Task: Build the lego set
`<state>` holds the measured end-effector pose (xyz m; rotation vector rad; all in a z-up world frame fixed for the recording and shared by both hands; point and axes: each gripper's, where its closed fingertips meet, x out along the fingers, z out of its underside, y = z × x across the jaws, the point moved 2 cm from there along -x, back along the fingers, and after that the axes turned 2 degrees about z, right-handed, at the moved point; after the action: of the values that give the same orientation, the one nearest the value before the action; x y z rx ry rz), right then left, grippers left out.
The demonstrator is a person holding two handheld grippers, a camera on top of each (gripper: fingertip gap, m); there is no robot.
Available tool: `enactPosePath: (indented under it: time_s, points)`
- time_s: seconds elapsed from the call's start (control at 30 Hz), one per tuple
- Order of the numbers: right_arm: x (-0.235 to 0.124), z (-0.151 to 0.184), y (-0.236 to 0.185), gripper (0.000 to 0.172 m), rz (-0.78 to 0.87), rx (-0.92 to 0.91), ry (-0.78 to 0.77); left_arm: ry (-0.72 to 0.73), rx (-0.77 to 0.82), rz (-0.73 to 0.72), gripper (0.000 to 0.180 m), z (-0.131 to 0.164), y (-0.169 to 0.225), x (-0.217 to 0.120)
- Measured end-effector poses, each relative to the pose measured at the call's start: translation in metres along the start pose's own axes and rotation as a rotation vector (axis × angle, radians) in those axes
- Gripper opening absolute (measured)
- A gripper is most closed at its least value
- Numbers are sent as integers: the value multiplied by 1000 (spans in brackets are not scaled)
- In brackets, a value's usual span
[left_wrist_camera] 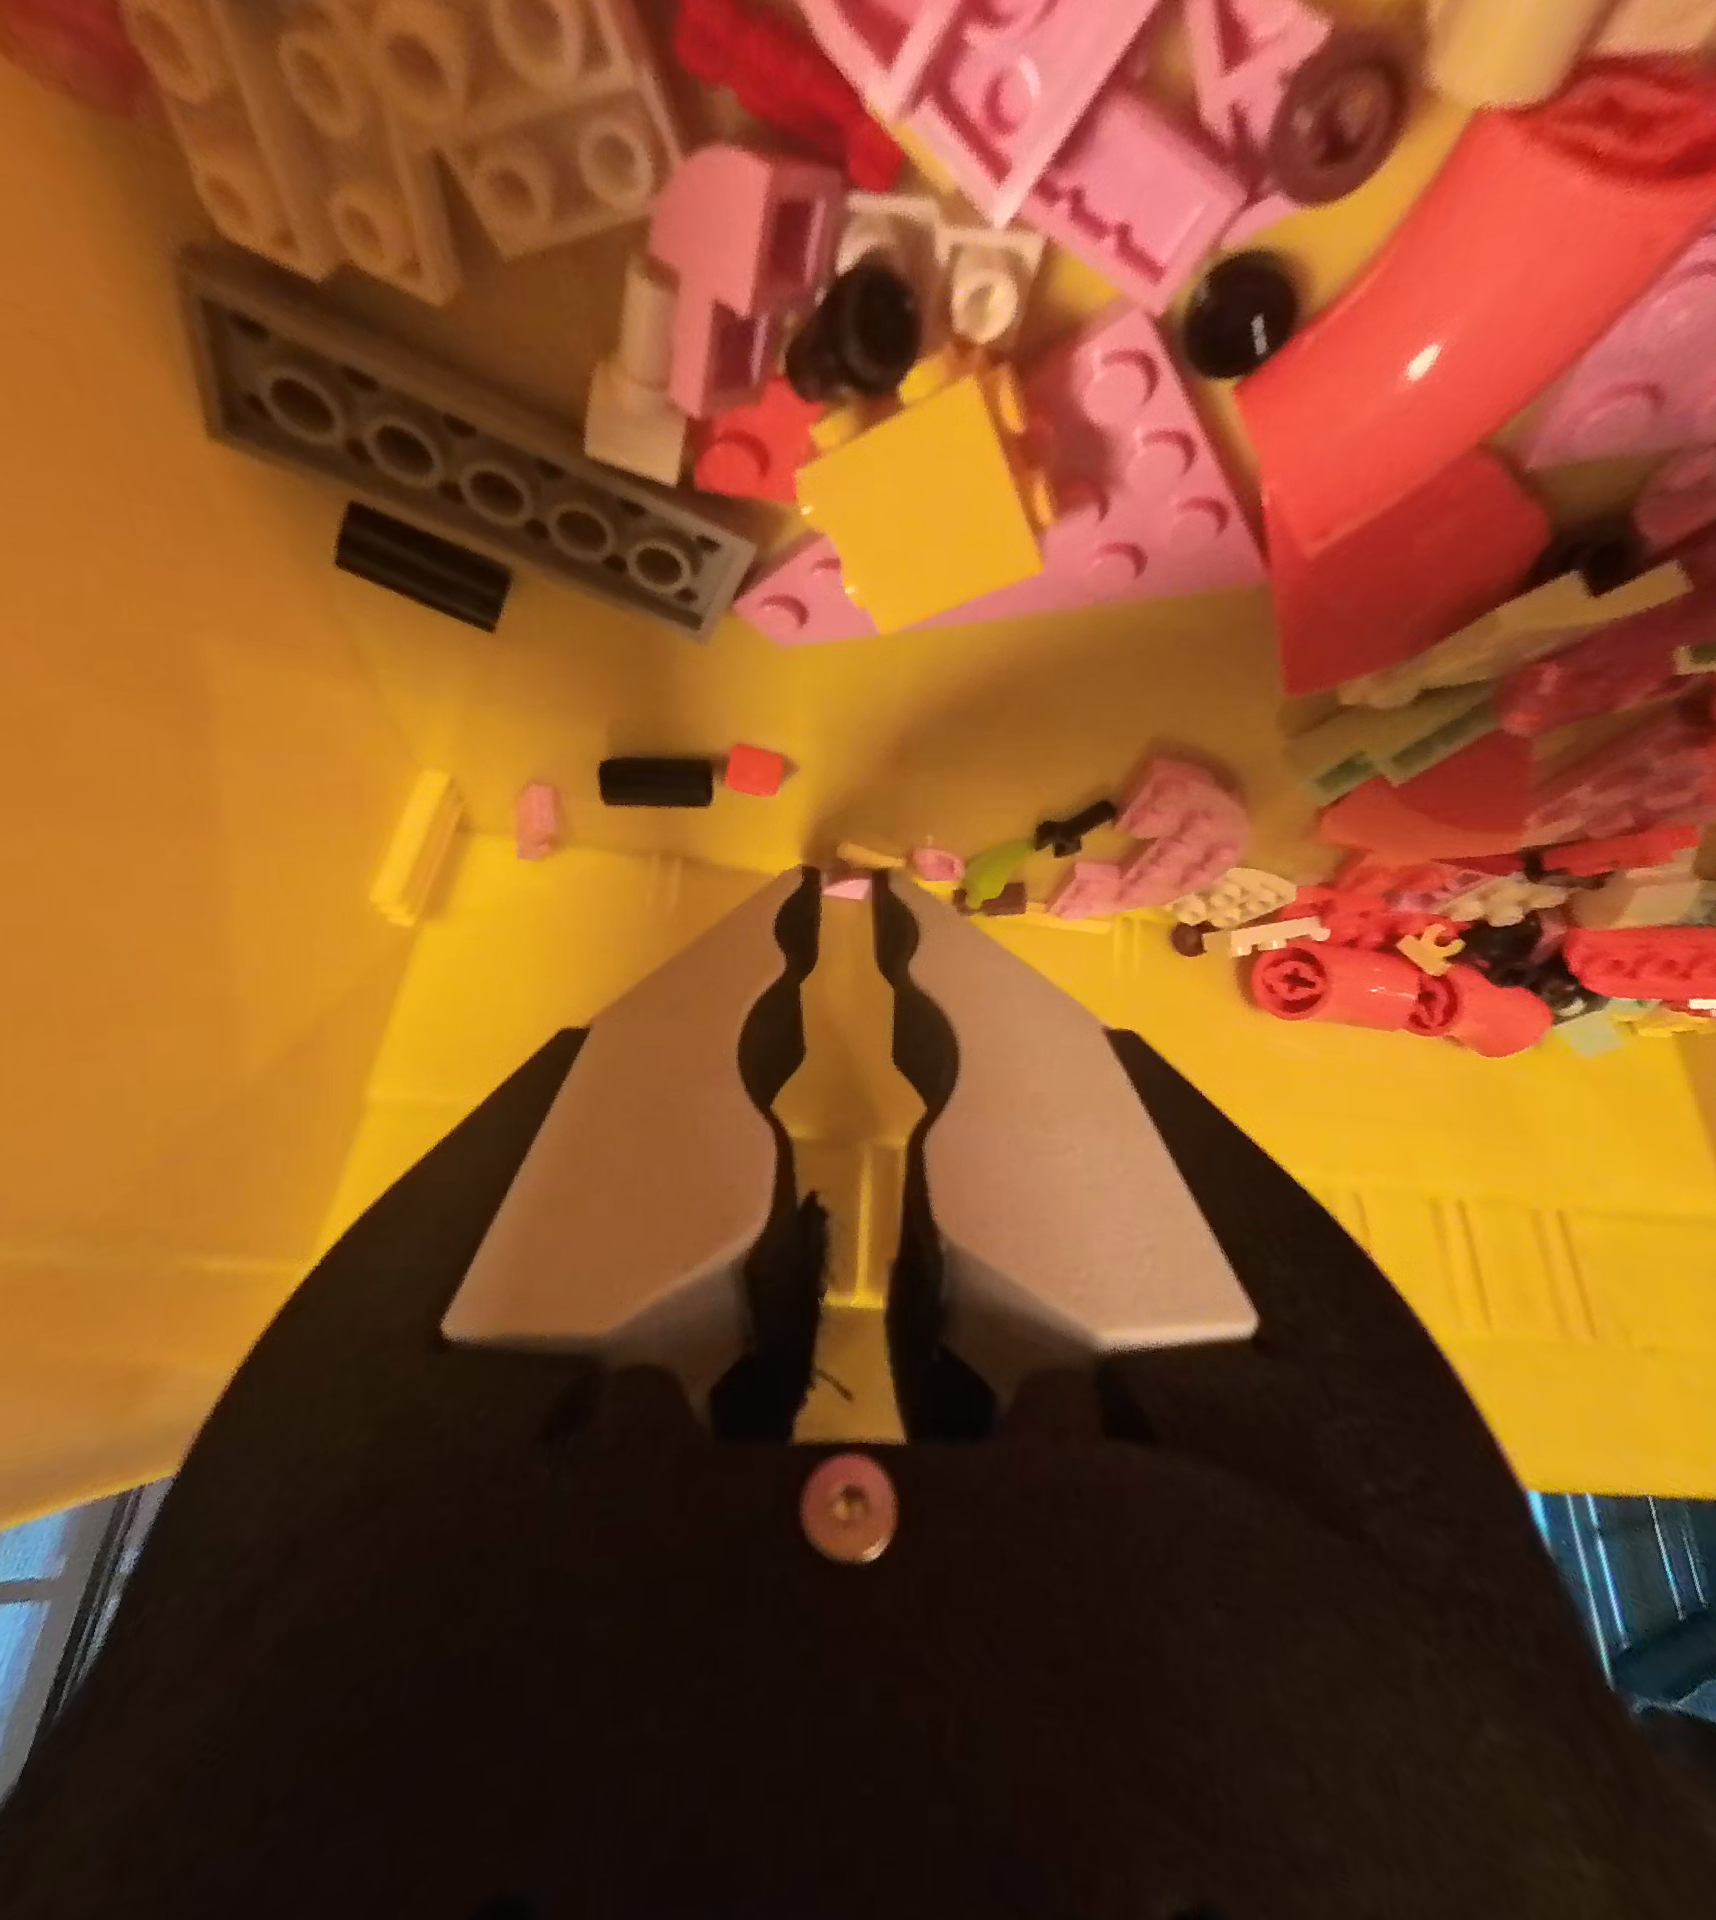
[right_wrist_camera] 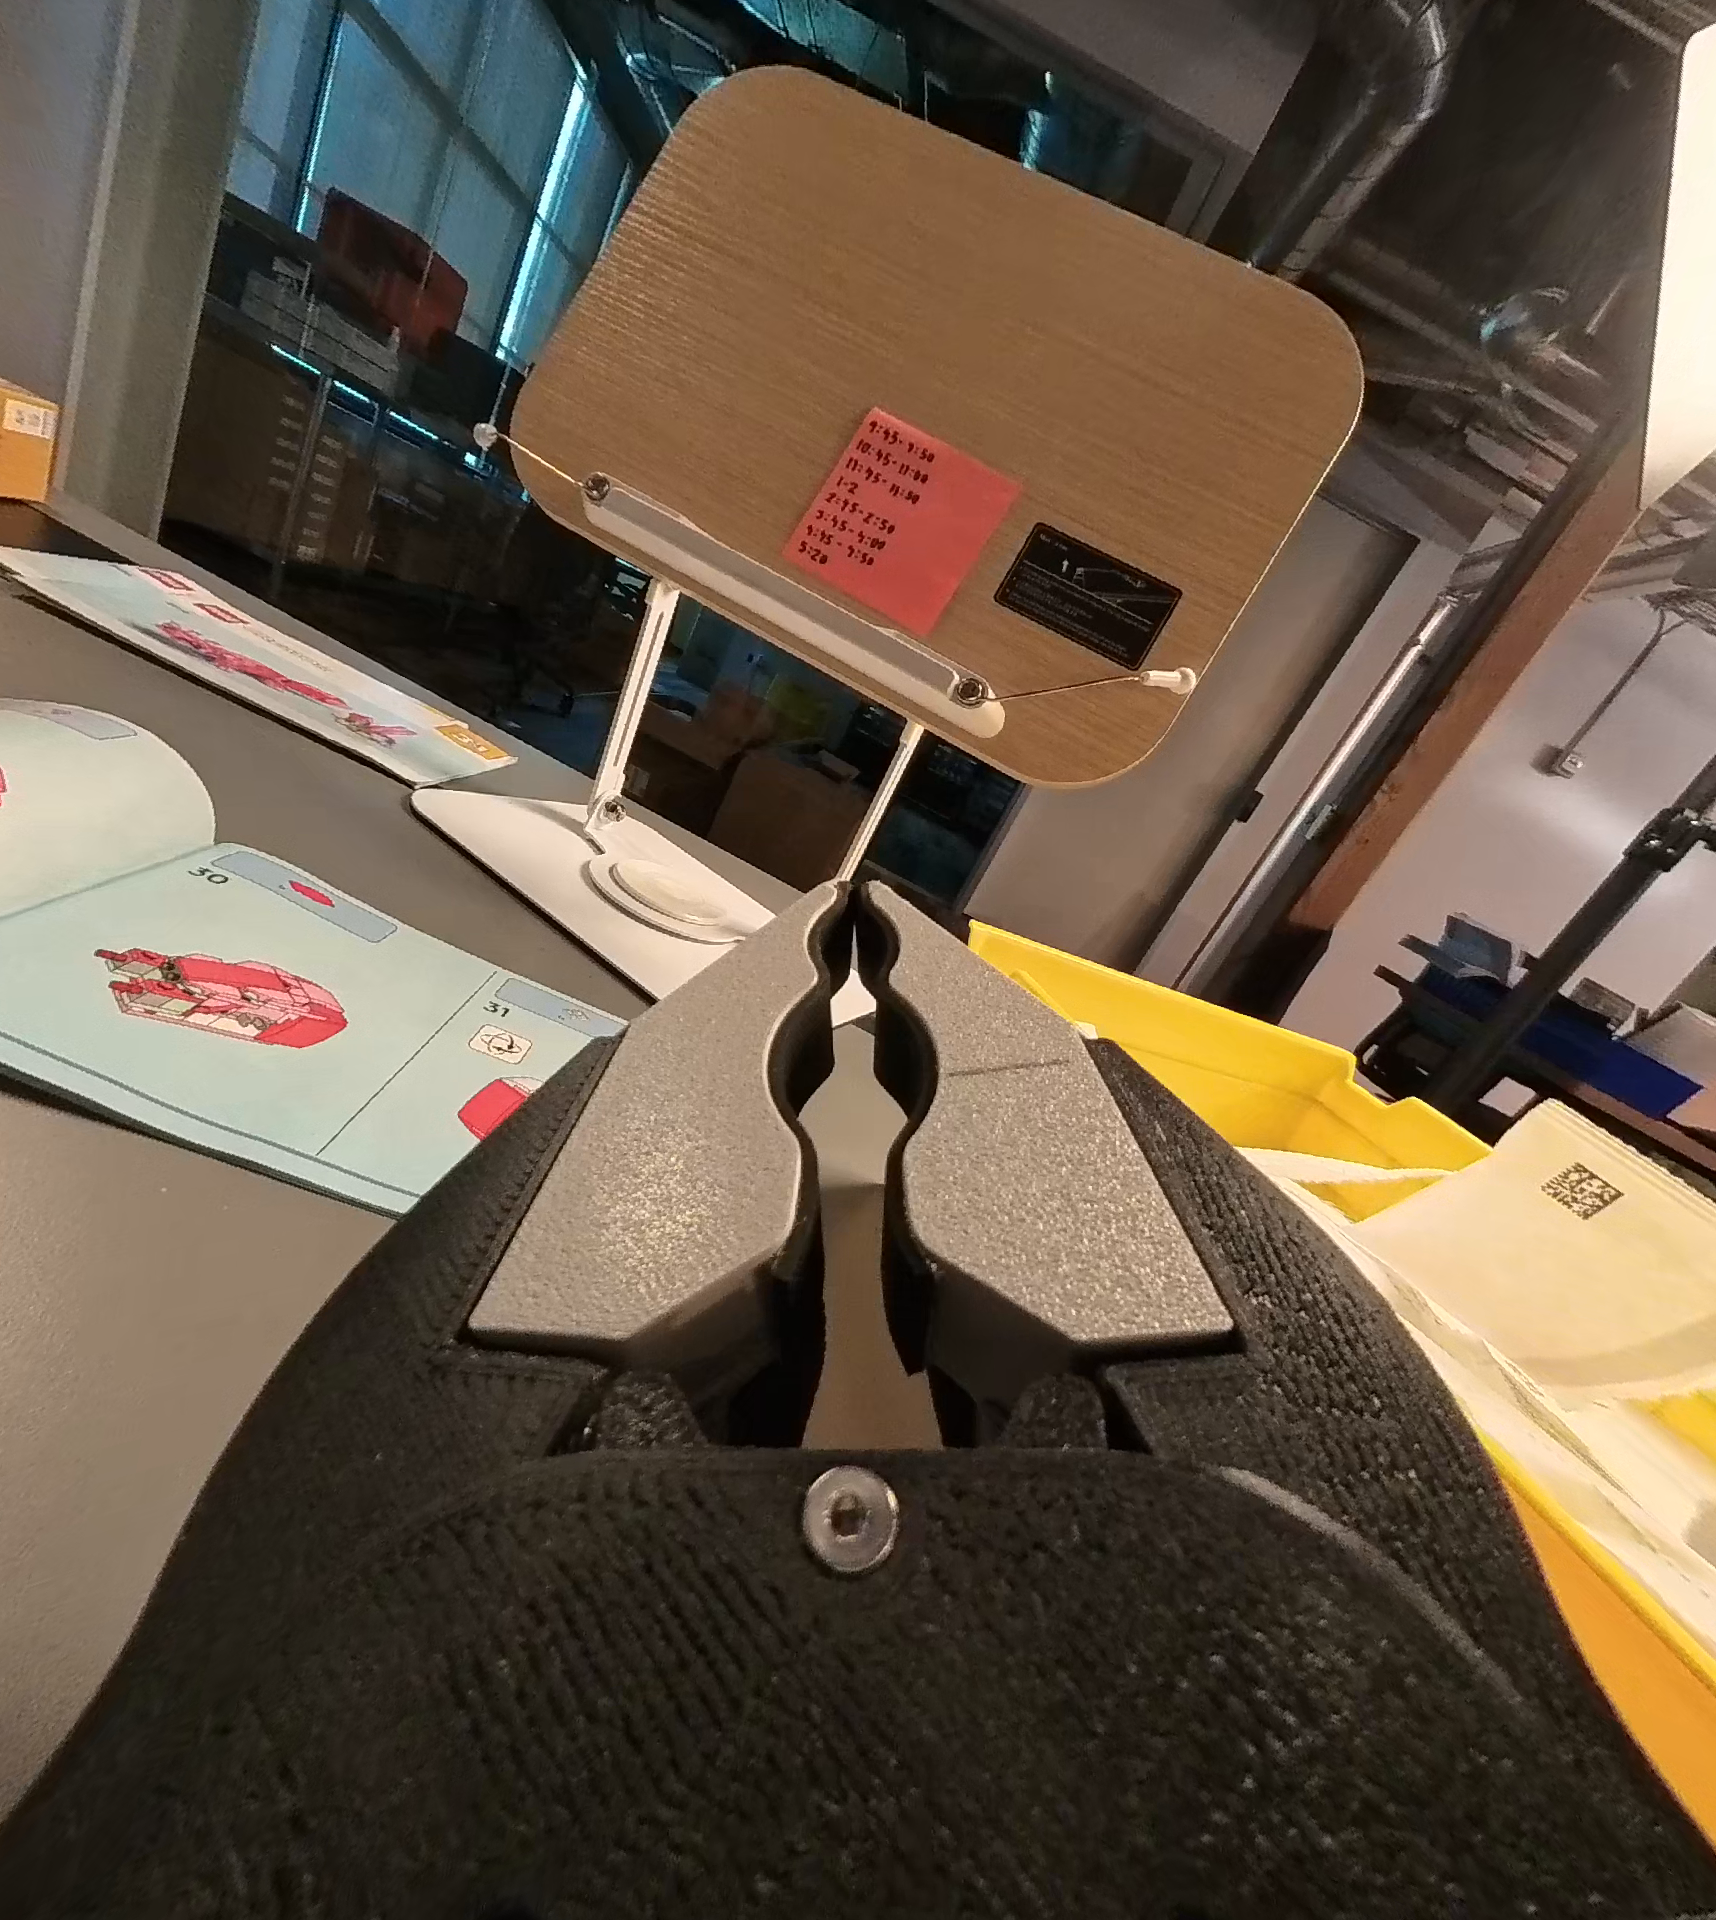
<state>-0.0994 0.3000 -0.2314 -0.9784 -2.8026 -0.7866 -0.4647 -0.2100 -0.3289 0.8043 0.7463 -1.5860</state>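
The left gripper (left_wrist_camera: 849, 883) is reached into a yellow bin (left_wrist_camera: 210, 935), its fingertips narrowed about a small pink piece (left_wrist_camera: 852, 889); pad contact cannot be told. The right gripper (right_wrist_camera: 849, 902), closed and empty, is held above the table (right_wrist_camera: 106, 1351).

Loose toy bricks, pink, coral and cream, are heaped in a yellow bin (left_wrist_camera: 210, 1039); a grey plate (left_wrist_camera: 480, 488) is seen upside down; open instruction booklets (right_wrist_camera: 158, 997) are spread on a dark table (right_wrist_camera: 54, 1351); a wooden book stand (right_wrist_camera: 937, 416) bears a red note (right_wrist_camera: 901, 520).
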Motion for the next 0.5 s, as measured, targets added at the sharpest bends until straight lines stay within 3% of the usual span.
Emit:
enactPosePath:
  time_s: [0.27,0.33,0.5]
  points:
    - [0,0,1,0,4,8,4,6,-6,-28,6,6,2,-13]
    - [0,0,2,0,5,12,5,46,-51,-99,6,15,-3,-37]
    - [0,-2,2,0,2,25,13,340,-51,-189,6,5,17,-129]
